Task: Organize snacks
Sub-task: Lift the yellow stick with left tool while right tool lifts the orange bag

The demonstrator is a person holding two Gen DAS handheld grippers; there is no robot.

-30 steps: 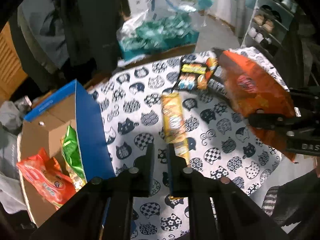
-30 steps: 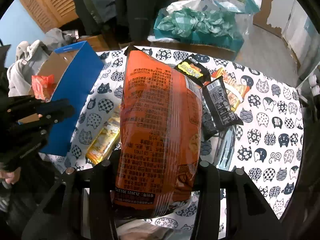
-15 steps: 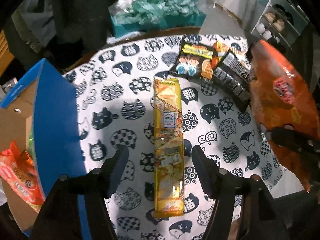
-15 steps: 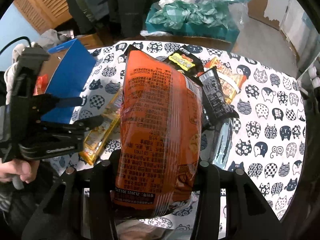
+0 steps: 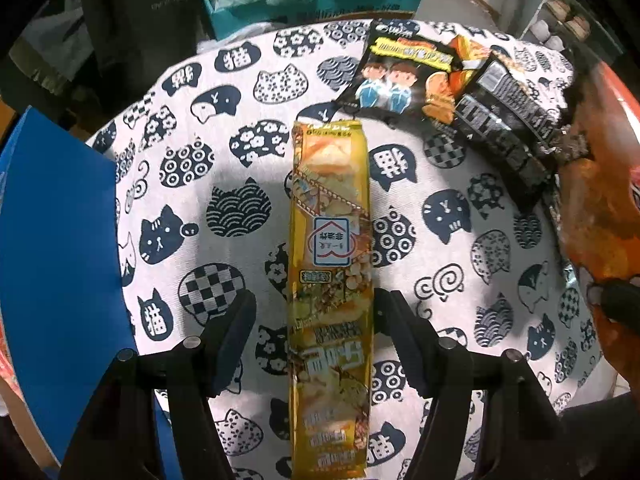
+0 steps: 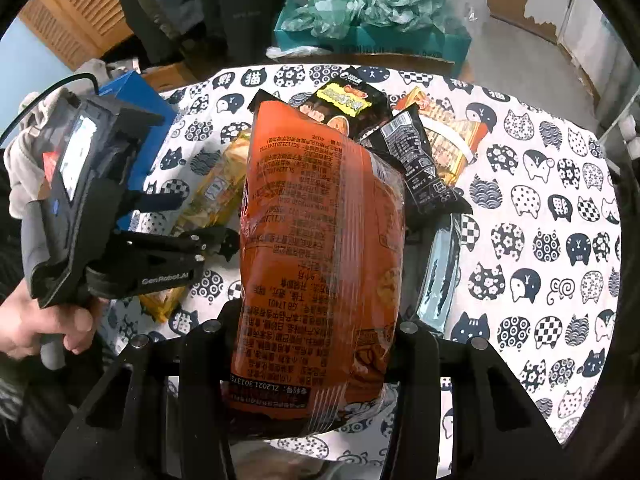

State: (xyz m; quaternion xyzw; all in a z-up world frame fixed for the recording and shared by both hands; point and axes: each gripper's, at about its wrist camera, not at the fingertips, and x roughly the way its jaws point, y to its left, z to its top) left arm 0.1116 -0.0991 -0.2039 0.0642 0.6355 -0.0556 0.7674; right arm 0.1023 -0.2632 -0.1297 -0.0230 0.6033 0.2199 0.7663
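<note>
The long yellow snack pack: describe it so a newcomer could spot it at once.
Start at the table with the cat-print cloth. Beside the blue box lies the long yellow snack pack, flat between the fingers of the open left tool. Its neighbours are squat bags in black or orange; it alone is a narrow golden strip.

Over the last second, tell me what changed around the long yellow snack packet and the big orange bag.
The left gripper opened from shut and came down over the long yellow snack packet, whose sides its fingers now flank without pressing. The right gripper kept its clamp on the big orange bag. The black packets and blue cardboard box stayed put.
</note>
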